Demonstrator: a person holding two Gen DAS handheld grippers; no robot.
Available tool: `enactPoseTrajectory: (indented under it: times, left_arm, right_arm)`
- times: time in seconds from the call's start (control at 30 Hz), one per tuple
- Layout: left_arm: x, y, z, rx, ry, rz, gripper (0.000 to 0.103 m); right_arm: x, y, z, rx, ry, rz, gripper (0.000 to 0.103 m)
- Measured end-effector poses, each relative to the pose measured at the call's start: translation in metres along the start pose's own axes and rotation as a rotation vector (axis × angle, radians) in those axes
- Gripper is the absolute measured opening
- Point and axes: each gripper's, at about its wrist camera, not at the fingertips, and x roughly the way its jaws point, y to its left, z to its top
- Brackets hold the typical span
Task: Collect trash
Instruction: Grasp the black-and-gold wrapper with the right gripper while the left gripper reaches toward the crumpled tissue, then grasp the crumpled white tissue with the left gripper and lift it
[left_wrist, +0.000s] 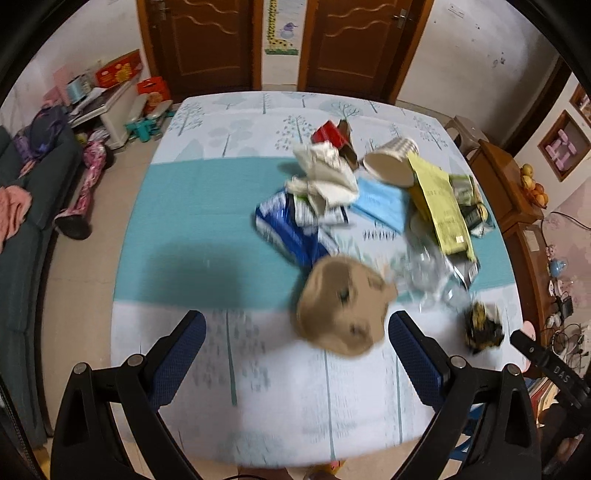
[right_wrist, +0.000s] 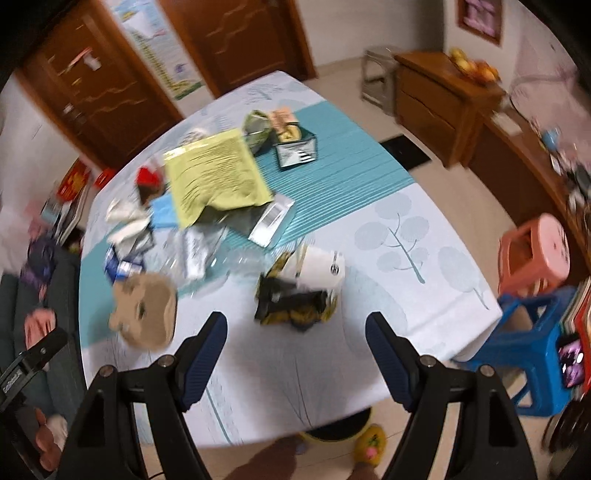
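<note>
Trash lies scattered on a table with a tree-print cloth (left_wrist: 207, 206). A crumpled brown paper piece (left_wrist: 343, 306) lies near the front, just ahead and to the right of my open, empty left gripper (left_wrist: 295, 328); it also shows in the right wrist view (right_wrist: 146, 312). A black-and-yellow wrapper (right_wrist: 295, 302) with a white paper cup (right_wrist: 321, 271) lies just ahead of my open, empty right gripper (right_wrist: 295, 328). Further back are a yellow-green bag (left_wrist: 443, 206), a blue wrapper (left_wrist: 288, 229), white tissue (left_wrist: 325, 173), a tipped paper cup (left_wrist: 391, 162), clear plastic (left_wrist: 428, 273) and a red box (left_wrist: 327, 134).
A dark sofa (left_wrist: 22, 236) stands left of the table. A wooden cabinet (right_wrist: 439, 99) with fruit stands to the right. A pink stool (right_wrist: 535, 251) and a blue stool (right_wrist: 524, 343) stand by the table's right front corner. Brown doors (left_wrist: 207, 40) are behind.
</note>
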Motion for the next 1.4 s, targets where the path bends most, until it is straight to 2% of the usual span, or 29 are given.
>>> enactPoseTrajectory:
  times: [0.23, 0.27, 0.33, 0.57, 0.73, 0.9, 1.0, 1.23, 1.4]
  left_arm:
    - [0.030, -0.002, 0.064, 0.077, 0.040, -0.061, 0.098]
    - [0.033, -0.003, 0.070, 0.085, 0.045, -0.073, 0.098]
    - [0.042, -0.004, 0.085, 0.101, 0.066, -0.100, 0.098]
    - [0.075, 0.006, 0.123, 0.049, 0.156, -0.160, 0.098]
    - [0.098, 0.011, 0.148, 0.012, 0.203, -0.193, 0.098]
    - [0.123, 0.013, 0.166, -0.033, 0.263, -0.225, 0.098]
    - [0.142, 0.011, 0.173, -0.047, 0.300, -0.201, 0.098]
    - [0.172, 0.012, 0.176, -0.053, 0.376, -0.218, 0.098]
    - [0.194, 0.011, 0.169, -0.044, 0.437, -0.233, 0.098]
  right_arm:
    - [0.051, 0.000, 0.016, 0.104, 0.100, -0.060, 0.078]
    - [0.054, 0.000, 0.015, 0.112, 0.108, -0.066, 0.075]
    - [0.062, 0.000, 0.015, 0.133, 0.121, -0.055, 0.062]
    - [0.061, 0.004, 0.018, 0.170, 0.095, -0.061, 0.056]
    - [0.022, 0.014, 0.034, 0.205, -0.013, -0.040, 0.055]
    - [0.002, 0.041, 0.056, 0.178, -0.085, 0.010, 0.055]
    - [0.006, 0.062, 0.063, 0.137, -0.103, 0.005, 0.055]
    - [0.020, 0.088, 0.059, 0.099, -0.083, 0.014, 0.055]
    - [0.024, 0.093, 0.054, 0.102, -0.075, 0.021, 0.056]
